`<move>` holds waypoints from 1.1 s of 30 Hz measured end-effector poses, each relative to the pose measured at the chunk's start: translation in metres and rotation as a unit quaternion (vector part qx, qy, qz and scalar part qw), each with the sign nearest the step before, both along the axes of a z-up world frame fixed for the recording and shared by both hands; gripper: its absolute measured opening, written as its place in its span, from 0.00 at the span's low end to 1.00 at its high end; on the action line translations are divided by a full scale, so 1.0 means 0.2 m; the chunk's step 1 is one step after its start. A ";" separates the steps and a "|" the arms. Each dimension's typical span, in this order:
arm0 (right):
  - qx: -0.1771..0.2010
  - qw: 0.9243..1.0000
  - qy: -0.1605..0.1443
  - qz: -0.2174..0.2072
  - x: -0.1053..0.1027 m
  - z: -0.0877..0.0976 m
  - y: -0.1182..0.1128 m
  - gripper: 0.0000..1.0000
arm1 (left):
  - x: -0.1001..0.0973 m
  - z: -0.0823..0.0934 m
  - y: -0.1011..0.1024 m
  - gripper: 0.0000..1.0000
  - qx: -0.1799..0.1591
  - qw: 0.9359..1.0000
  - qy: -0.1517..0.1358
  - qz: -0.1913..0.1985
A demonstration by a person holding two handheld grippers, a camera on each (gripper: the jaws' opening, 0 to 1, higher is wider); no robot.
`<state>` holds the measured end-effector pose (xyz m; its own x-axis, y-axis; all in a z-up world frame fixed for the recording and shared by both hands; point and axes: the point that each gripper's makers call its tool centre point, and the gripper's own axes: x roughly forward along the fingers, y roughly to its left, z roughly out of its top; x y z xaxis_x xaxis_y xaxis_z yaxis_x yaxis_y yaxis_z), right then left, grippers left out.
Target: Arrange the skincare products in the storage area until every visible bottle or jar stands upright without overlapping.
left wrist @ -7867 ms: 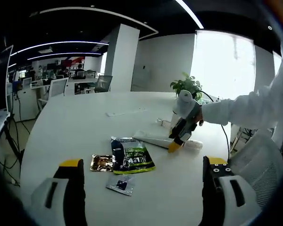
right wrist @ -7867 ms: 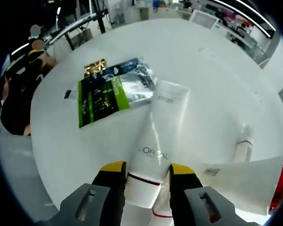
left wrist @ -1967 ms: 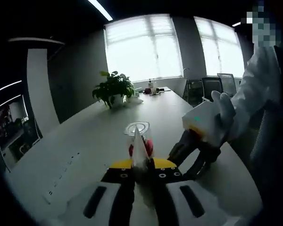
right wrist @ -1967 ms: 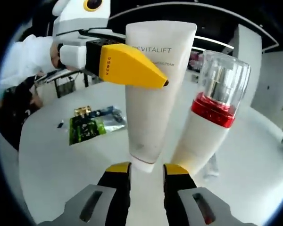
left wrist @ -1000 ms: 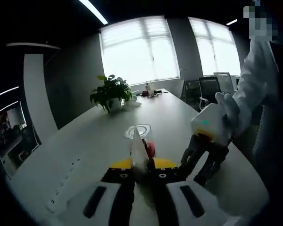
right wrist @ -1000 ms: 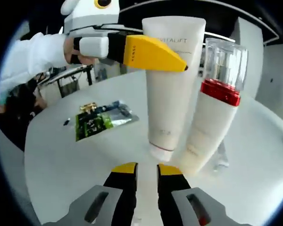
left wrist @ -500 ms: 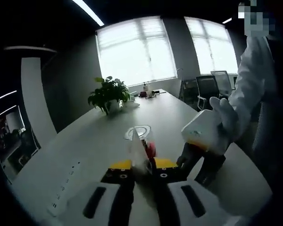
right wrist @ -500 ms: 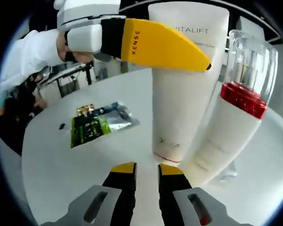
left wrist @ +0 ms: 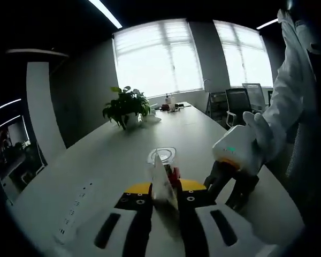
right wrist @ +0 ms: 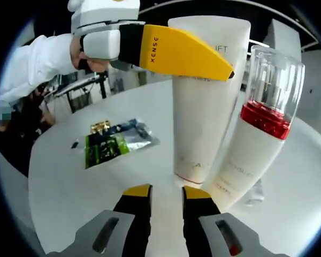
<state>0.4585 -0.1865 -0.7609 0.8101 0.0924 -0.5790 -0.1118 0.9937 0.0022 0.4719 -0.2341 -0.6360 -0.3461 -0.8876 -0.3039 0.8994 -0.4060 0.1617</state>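
On the white table (right wrist: 69,176) before your right gripper (right wrist: 159,194) stands a white tube (right wrist: 203,101), cap down, crimped end up, long axis vertical, with grey lettering near the top. Your left gripper (left wrist: 166,188) pinches the tube's flat upper end, its yellow tips closed on it. Just beside the tube a white pump bottle (right wrist: 254,144) with a red collar and clear cap leans toward the top right. Your right gripper's jaws sit nearly together with a narrow gap, holding nothing. Green and gold sachets (right wrist: 115,142) lie flat farther off.
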 end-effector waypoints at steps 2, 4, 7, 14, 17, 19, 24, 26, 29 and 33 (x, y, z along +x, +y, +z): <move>-0.001 1.000 0.003 0.007 -0.01 0.01 0.01 0.17 | 0.02 0.00 0.00 0.16 0.003 1.000 0.001 0.010; -0.005 1.000 0.006 0.017 -0.02 0.02 0.03 0.21 | 0.03 0.00 -0.01 0.16 0.005 1.000 0.000 0.013; -0.001 0.999 0.010 0.031 -0.05 0.03 0.05 0.24 | 0.04 0.00 0.00 0.19 0.011 1.000 0.002 0.023; 0.020 0.997 0.029 0.066 -0.11 0.06 0.12 0.37 | 0.01 0.00 0.04 0.26 0.026 0.999 0.004 0.044; 0.031 0.996 0.033 0.075 -0.14 0.07 0.14 0.41 | 0.01 0.00 0.06 0.30 0.035 0.997 0.019 0.065; 0.032 0.995 0.031 0.087 -0.16 0.08 0.16 0.45 | 0.00 -0.02 0.09 0.31 0.042 0.997 0.017 0.066; 0.036 0.993 0.038 0.105 -0.19 0.10 0.19 0.53 | 0.00 -0.03 0.14 0.40 0.048 0.996 0.026 0.074; 0.039 0.993 0.039 0.105 -0.20 0.11 0.19 0.57 | 0.00 -0.05 0.17 0.44 0.056 0.995 0.027 0.084; 0.042 0.993 0.039 0.106 -0.21 0.11 0.19 0.61 | -0.02 -0.05 0.21 0.49 0.063 0.993 0.030 0.096; 0.063 0.991 0.042 0.110 -0.22 0.13 0.21 0.68 | 0.00 -0.06 0.22 0.56 0.080 0.989 0.044 0.113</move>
<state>0.4136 -0.1451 -0.7356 0.7119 0.3380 -0.6156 -0.3205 0.9363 0.1435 0.4719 -0.1902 -0.6479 -0.1757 -0.8887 -0.4235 0.9779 -0.2070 0.0287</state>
